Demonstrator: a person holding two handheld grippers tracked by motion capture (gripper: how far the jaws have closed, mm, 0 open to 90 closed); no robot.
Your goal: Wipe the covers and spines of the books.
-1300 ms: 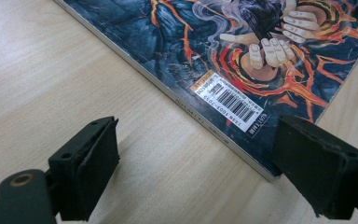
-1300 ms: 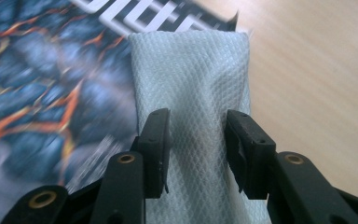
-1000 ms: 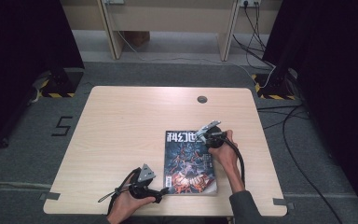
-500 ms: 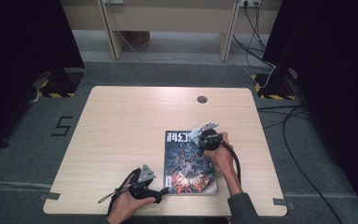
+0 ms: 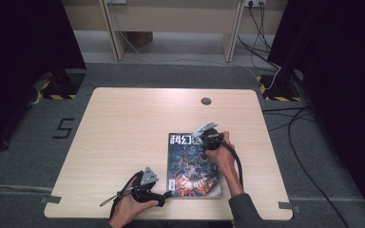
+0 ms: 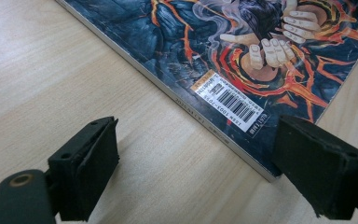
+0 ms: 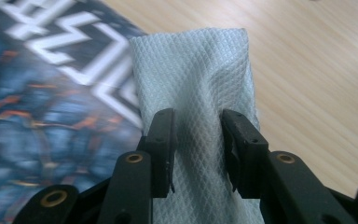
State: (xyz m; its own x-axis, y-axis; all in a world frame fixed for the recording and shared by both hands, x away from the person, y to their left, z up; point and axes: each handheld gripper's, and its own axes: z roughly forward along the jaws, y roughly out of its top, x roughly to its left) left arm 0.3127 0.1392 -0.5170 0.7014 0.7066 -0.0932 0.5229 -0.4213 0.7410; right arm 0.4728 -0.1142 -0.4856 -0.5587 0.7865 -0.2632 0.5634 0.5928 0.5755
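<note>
Table (image 5: 123,123): right tool (image 7: 196,140) pinching cloth (image 7: 196,70) over magazine (image 5: 190,166).

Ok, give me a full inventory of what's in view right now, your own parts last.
Magazine: one, dark blue cover with orange and white lettering, flat on the table's near right part.
Cloth: one, pale grey-white waffle weave, lying over the magazine's far right corner.
Table: one, light wood.
Floor number 5: one, black, left of the table.
Left gripper: one, black, open, at the magazine's near left corner.
Right gripper: one, black, jaws just closing, pinching the cloth.
</note>
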